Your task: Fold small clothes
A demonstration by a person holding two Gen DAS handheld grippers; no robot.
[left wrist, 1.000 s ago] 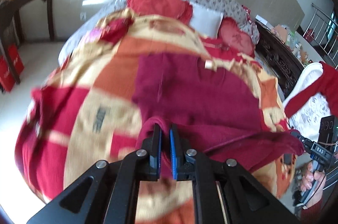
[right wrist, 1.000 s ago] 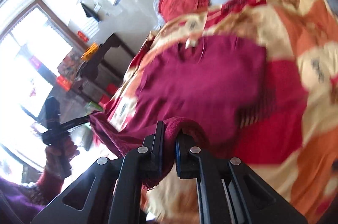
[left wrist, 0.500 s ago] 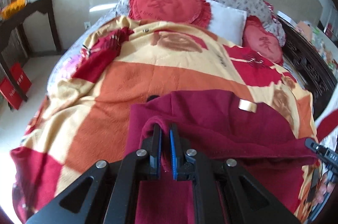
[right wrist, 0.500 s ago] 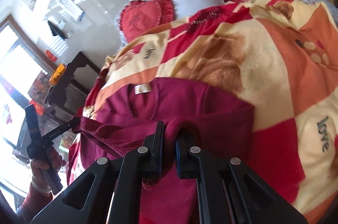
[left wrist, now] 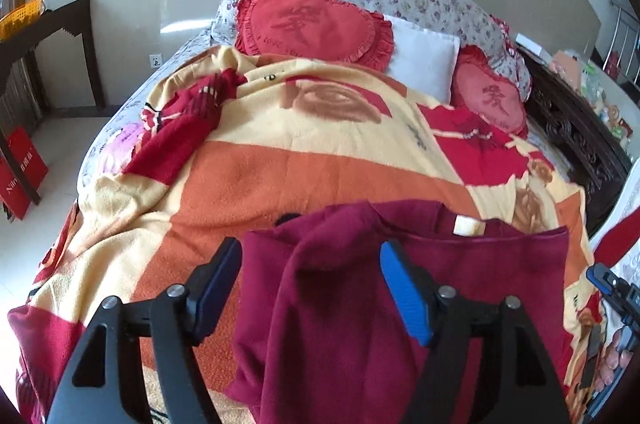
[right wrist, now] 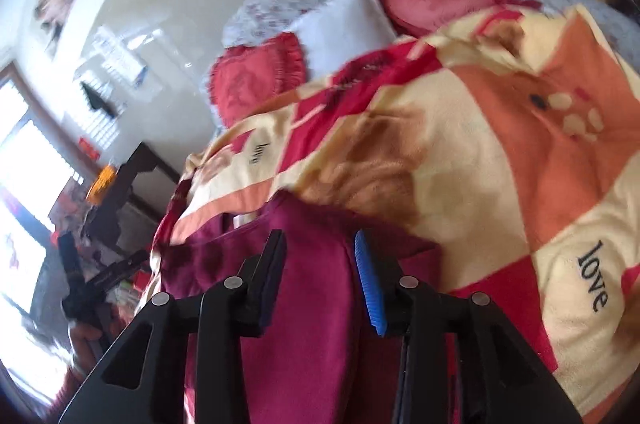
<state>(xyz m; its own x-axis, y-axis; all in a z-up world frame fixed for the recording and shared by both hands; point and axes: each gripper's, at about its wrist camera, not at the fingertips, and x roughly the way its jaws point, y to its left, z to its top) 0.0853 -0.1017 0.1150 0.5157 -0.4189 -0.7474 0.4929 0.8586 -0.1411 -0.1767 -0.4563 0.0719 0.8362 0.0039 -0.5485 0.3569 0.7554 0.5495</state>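
while both grippers were letting go, the maroon top (left wrist: 420,304) lay on the patterned blanket (left wrist: 304,168) at the near end of the bed, doubled over on itself with the neck label (left wrist: 466,225) showing at the far edge. left gripper (left wrist: 310,284) had its jaws opening and already wide apart; a raised ridge of fabric sat between them, but neither pad pressed on it. right gripper (right wrist: 320,276) was opening too, with a narrower gap; cloth sat between its pads, seemingly loose, though that view was blurred.

progress, as a judgement: one fold looked done, bottom half brought up over the top half, with the hem roughly at the collar line. edges weren't square: the left side bulged, and a lump ran up the middle.

likely left: smooth the lump, deal with the sleeves (couldn't see where they ended up), then at least one more fold to get a compact packet. whether other garments were waiting couldn't be told; the red cloth bunched near the heart cushion (left wrist: 308,20) may just have been blanket.
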